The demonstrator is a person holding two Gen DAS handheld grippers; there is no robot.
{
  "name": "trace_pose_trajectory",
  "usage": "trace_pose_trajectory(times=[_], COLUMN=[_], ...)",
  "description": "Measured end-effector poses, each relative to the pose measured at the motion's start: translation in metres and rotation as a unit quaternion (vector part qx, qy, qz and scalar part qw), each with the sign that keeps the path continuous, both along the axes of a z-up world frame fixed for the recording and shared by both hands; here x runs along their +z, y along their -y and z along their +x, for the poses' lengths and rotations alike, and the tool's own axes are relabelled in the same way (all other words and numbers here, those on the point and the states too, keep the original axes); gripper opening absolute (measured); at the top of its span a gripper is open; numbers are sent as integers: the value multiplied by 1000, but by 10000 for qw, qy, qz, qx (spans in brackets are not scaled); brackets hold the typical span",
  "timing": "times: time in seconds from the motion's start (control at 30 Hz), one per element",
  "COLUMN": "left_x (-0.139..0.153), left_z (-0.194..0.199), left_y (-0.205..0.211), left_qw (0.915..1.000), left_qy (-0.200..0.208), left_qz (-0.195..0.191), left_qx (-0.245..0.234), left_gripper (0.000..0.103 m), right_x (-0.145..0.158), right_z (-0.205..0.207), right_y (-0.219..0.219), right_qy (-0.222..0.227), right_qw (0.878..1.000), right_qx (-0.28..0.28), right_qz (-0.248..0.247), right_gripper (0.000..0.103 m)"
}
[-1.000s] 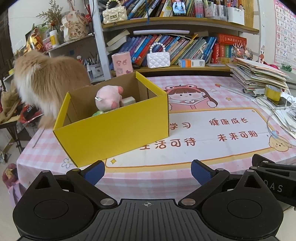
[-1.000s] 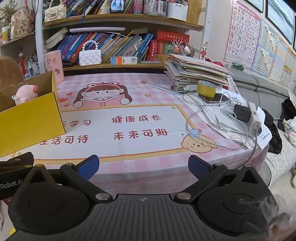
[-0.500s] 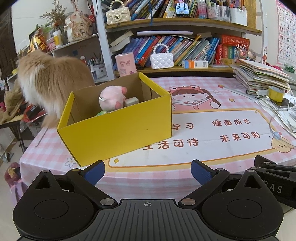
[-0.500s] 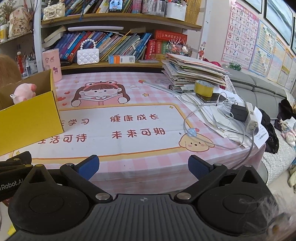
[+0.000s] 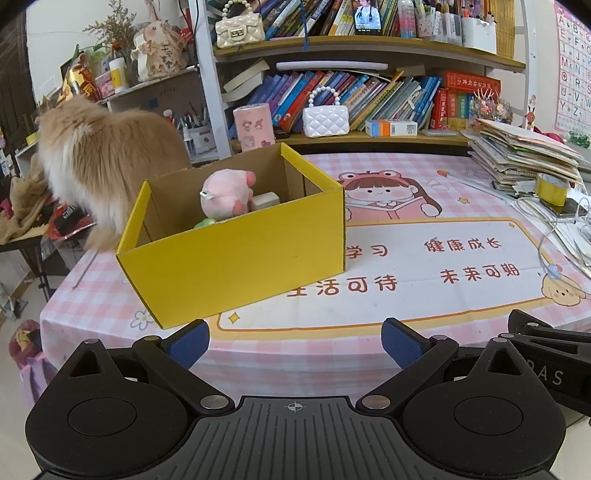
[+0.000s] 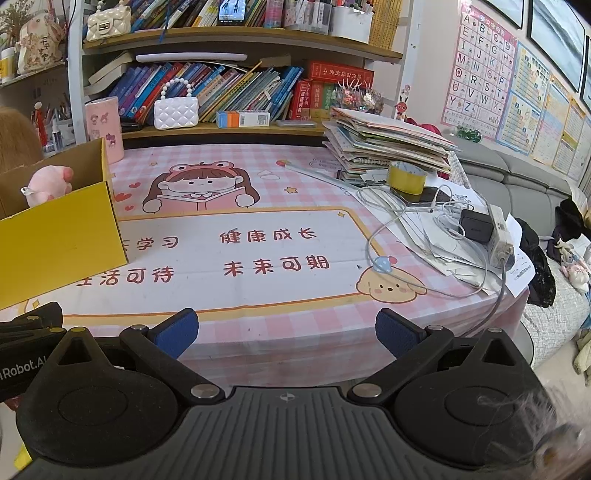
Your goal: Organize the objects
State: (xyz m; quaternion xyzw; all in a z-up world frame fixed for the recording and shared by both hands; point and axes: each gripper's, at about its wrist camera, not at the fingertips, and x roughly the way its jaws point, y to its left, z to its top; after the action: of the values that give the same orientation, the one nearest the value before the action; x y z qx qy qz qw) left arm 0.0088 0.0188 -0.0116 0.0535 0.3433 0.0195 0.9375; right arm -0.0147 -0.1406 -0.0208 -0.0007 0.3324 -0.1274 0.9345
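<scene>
black left gripper (image 5: 295, 341) and right gripper (image 6: 287, 332), blue fingertip pads, silver screws.

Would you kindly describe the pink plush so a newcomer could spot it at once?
Find the yellow box on the left of the pink checked tablecloth. The pink plush sits inside it, poking above the rim. It is the only soft, round pink thing there, beside a pale block and something green.

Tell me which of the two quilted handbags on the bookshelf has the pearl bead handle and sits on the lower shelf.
The white quilted handbag, beside the pink cylinder on the lower shelf. The cream handbag sits on the upper shelf.
</scene>
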Motion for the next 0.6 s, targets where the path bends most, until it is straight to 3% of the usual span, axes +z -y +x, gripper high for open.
trace_pose_trajectory(times=[0.6], left_x=[1], left_z=[4], left_y=[2], left_qw=[9999], left_qy=[-94], left_qz=[-115], left_qx=[38], left_gripper=[101], right_x=[3], right_z=[1], right_y=[1], right_qy=[9], right_qw=[9999], right_qx=[-76], right_qz=[-89], right_gripper=[103])
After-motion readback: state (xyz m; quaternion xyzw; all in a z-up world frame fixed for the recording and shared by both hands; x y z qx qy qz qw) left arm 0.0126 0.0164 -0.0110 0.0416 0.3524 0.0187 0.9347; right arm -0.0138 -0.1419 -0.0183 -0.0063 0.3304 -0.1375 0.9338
